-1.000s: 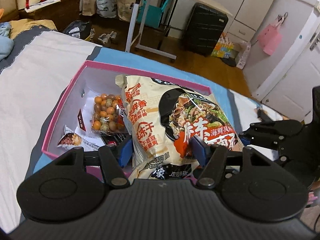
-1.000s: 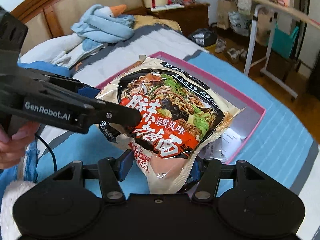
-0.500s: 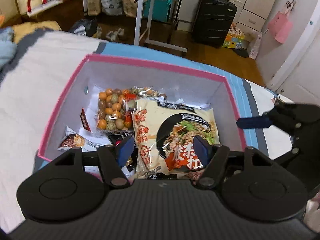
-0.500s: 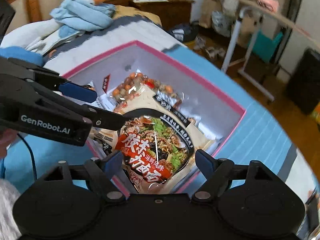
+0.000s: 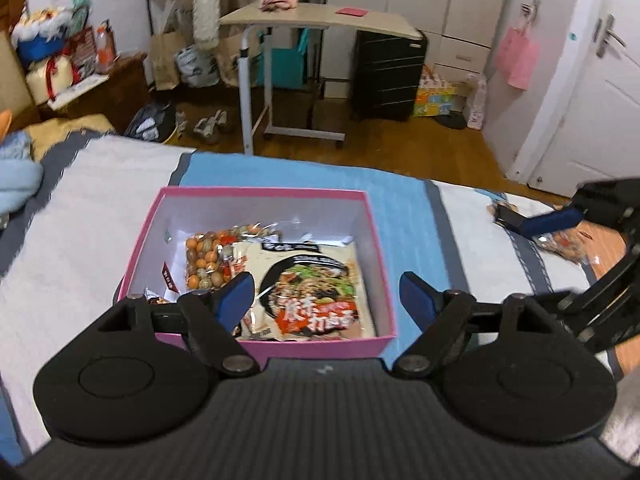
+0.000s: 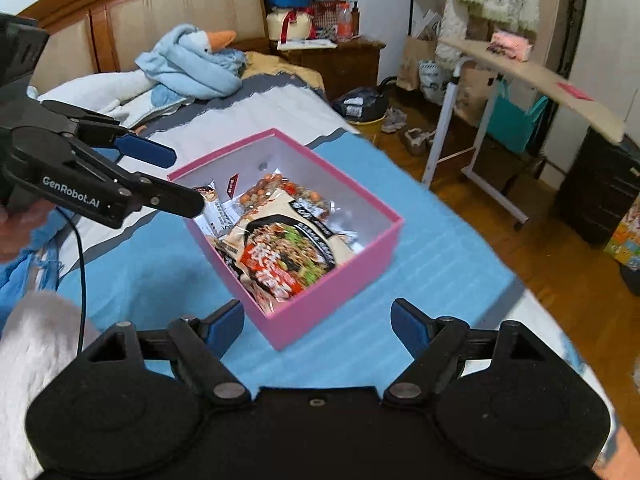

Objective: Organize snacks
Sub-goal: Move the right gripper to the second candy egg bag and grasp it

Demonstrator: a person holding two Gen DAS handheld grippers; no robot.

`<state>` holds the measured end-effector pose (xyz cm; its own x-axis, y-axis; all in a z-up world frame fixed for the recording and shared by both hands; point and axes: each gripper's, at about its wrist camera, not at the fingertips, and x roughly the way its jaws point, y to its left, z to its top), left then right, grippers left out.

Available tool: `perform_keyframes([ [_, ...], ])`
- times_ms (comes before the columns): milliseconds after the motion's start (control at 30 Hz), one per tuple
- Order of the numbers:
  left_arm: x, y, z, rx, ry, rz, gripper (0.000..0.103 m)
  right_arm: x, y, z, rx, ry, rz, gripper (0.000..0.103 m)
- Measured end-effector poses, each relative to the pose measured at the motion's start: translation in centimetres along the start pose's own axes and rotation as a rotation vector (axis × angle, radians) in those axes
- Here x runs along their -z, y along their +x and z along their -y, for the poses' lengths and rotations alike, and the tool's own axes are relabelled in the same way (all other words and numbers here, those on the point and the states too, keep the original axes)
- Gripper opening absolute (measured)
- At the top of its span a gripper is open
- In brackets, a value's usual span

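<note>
While its jaws widen with nothing between them, the left hand-held gripper (image 5: 326, 294) hangs above the pink box (image 5: 280, 346) on the bed (image 5: 404, 216), the noodle packet (image 5: 310, 292) lying inside beside a bag of nuts (image 5: 206, 258). From the right wrist, the right hand-held gripper (image 6: 318, 320) stands wide and empty, short of the box.

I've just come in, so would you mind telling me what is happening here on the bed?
A person is sorting snacks into a pink box on the bed with two hand-held grippers. The instant noodle packet now lies inside the box, partly over a bag of mixed nuts. The left gripper is opening with nothing between its fingers, and the right gripper is open and empty in front of the box. Another snack packet lies on the bed off to the right.
</note>
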<state>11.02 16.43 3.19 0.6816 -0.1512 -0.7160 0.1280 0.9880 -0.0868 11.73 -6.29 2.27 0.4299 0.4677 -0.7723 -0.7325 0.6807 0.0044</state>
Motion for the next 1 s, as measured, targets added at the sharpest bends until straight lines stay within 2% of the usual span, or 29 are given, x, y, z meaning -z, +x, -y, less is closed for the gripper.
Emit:
perform_keyframes([
  [67, 0.0, -0.9, 1.3, 0.012, 0.012, 0.007, 0.085, 0.9, -2.2, 1.0, 0.019, 0.008, -0.005, 0.084],
  [267, -0.1, -1.5, 5.3, 0.052, 0.050, 0.001, 0.085, 3.9, -7.2, 4.1, 0.067, 0.040, -0.006, 0.084],
  [433, 0.0, -1.1, 8.9, 0.096, 0.100, 0.011, 0.087, 6.7, -9.9, 7.4, 0.096, 0.155, 0.031, 0.084],
  [667, 0.3, 1.4, 14.2, 0.175, 0.151, 0.004, 0.087, 11.3, -9.7, 13.4, 0.166, 0.407, 0.059, 0.084],
  [800, 0.5, 3.5, 16.6, 0.209, 0.144, 0.009, 0.087, 14.6, -8.5, 17.9, 0.187, 0.609, 0.071, 0.084],
  [933, 0.7, 6.1, 18.9, 0.241, 0.142, 0.001, 0.088, 17.4, -6.9, 21.3, 0.211, 0.721, 0.079, 0.084],
  [1000, 0.8, 7.4, 20.1, 0.236, 0.154, 0.009, 0.088, 18.5, -6.2, 22.3, 0.217, 0.724, 0.086, 0.084],
])
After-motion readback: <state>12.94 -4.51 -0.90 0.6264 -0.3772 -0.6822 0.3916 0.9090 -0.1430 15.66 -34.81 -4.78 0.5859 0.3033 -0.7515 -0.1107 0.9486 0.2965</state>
